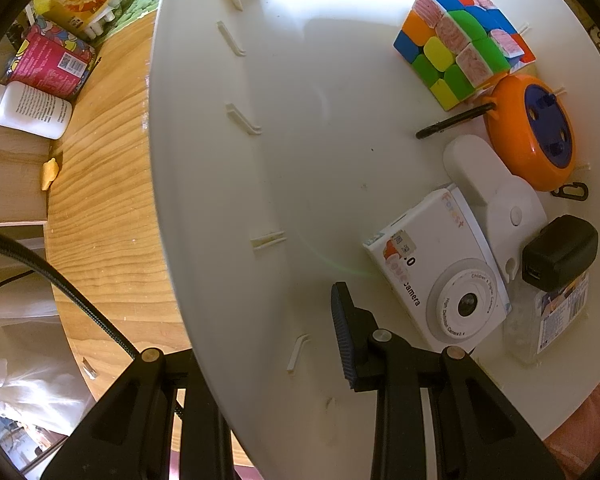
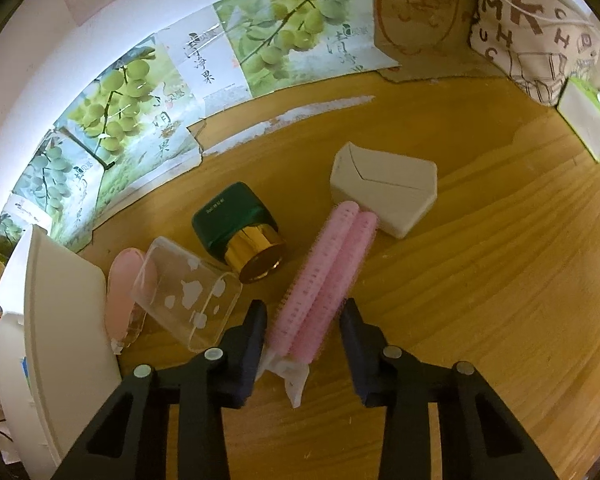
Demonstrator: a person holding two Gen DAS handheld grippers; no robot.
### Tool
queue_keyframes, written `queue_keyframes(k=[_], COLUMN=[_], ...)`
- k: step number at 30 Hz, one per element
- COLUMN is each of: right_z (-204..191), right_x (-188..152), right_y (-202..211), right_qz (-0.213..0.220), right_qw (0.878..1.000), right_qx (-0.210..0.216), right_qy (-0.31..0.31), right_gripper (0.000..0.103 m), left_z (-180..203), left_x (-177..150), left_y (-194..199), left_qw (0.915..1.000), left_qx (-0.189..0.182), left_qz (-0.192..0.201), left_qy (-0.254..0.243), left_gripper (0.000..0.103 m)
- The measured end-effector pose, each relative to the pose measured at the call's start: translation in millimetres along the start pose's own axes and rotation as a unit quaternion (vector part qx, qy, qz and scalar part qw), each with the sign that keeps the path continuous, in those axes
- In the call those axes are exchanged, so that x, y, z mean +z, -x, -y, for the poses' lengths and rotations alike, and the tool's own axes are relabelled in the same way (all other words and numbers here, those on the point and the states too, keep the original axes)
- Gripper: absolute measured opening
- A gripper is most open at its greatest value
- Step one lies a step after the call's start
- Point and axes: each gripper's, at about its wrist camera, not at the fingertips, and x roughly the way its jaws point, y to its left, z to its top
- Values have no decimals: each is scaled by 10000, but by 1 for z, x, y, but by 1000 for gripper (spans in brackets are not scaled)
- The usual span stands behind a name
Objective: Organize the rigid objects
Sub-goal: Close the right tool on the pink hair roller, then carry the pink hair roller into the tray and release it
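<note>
Pink hair rollers (image 2: 324,280), a ridged pair lying side by side on the wooden desk (image 2: 480,280), between the right tongs (image 2: 304,320), spread wide, not yet gripping. Pick-up step, judging by that; next, close gently, lift, carry to the white bin (image 1: 220,200). Left tongs (image 1: 260,340) straddling the bin wall, apparently steadying it; clamped or not, cannot tell.
</note>
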Motion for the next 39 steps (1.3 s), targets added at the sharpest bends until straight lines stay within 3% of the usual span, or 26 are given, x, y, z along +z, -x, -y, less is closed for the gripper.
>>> queue_keyframes(k=[23,39], right_z=[-12,-9], right_x=[-66,-100], right_y=[30,64], right_qz=[-584,-907], right_qw=[9982,9949], right_qx=[48,366], right_qy=[144,-234], right_gripper=[30,30], left_z=[-4,-4], left_x=[-16,-26], left_y=[6,9], left_qw=[9995,9991], left_qx=[-66,-53], left_qz=[294,425], left_qy=[76,53], left_gripper=[32,32])
